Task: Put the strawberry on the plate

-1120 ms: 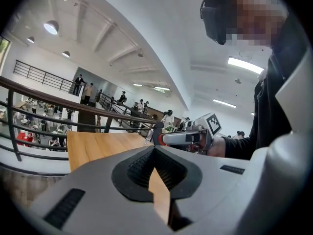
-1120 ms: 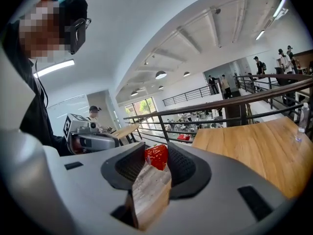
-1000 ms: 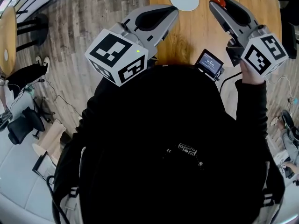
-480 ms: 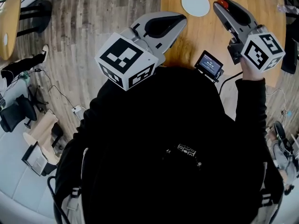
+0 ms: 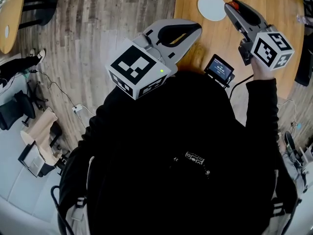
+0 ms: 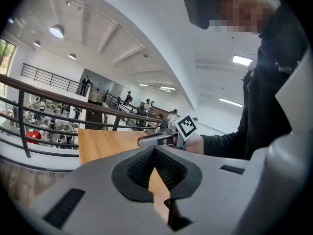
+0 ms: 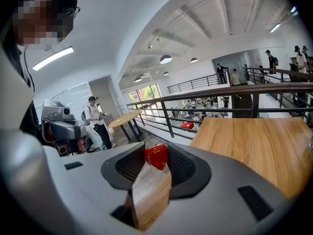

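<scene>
The right gripper (image 5: 232, 6) holds the strawberry (image 7: 157, 156) beside the plate (image 5: 210, 8) rim.

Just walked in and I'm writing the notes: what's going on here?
A person holds a gripper in each hand at a wooden table. The right gripper is shut on the strawberry, close beside the white plate; the strawberry is not on it yet. The left gripper is shut and empty, near the table's edge.

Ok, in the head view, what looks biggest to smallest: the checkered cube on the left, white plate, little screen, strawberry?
1. Black-and-white marker cube on the left claw (nearest the camera).
2-3. Round white plate and small black screen: too alike to rank.
4. Red strawberry, pinched in the right claw.
</scene>
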